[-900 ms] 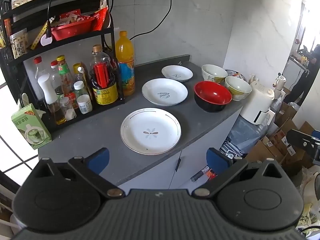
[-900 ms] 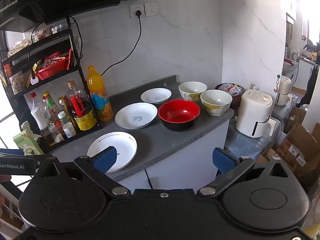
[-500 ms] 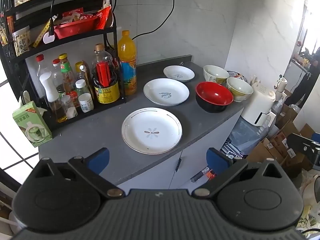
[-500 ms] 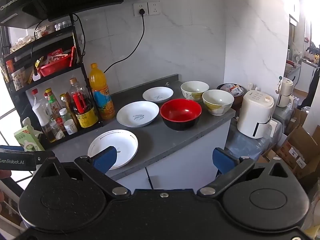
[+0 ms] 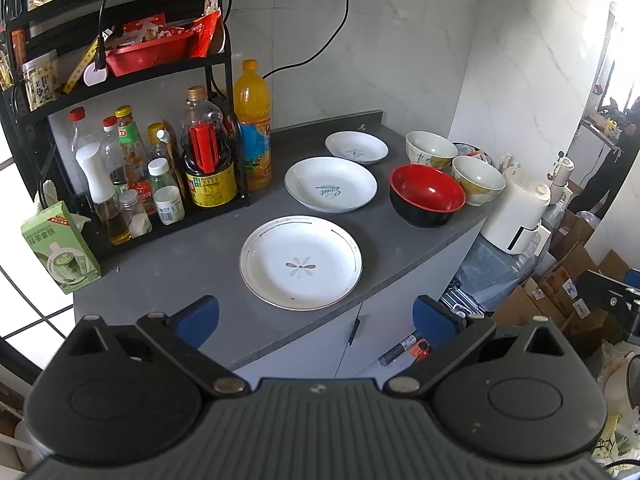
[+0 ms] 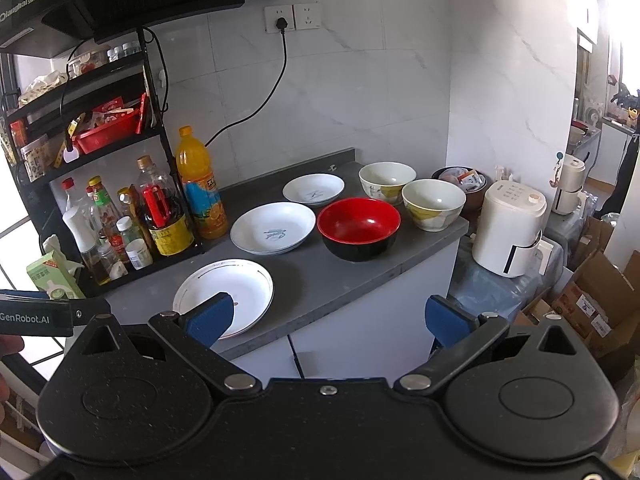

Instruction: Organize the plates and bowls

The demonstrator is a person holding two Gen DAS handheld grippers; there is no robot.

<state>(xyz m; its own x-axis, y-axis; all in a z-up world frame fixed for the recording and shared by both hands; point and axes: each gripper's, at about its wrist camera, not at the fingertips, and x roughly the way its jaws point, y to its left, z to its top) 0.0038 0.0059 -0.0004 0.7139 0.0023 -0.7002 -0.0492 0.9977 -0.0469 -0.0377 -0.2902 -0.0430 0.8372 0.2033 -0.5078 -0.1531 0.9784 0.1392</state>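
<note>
Both the left gripper (image 5: 316, 316) and right gripper (image 6: 327, 319) are wide open, holding nothing. The flower plate (image 5: 301, 262) looks hard, slippery and breakable; grab its rim.

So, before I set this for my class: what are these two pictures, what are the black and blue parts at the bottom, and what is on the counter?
No robot here: a person holds a hand-held claw in each hand, each with a camera looking along its two blue fingers. One picture is from the left claw, the other from the right claw. Both are open and hold nothing.

On the grey counter lie three white plates: a large plate nearest, a middle plate and a small plate at the back. Beside them are a red bowl and two cream bowls. A rack of bottles stands at the left.
</note>
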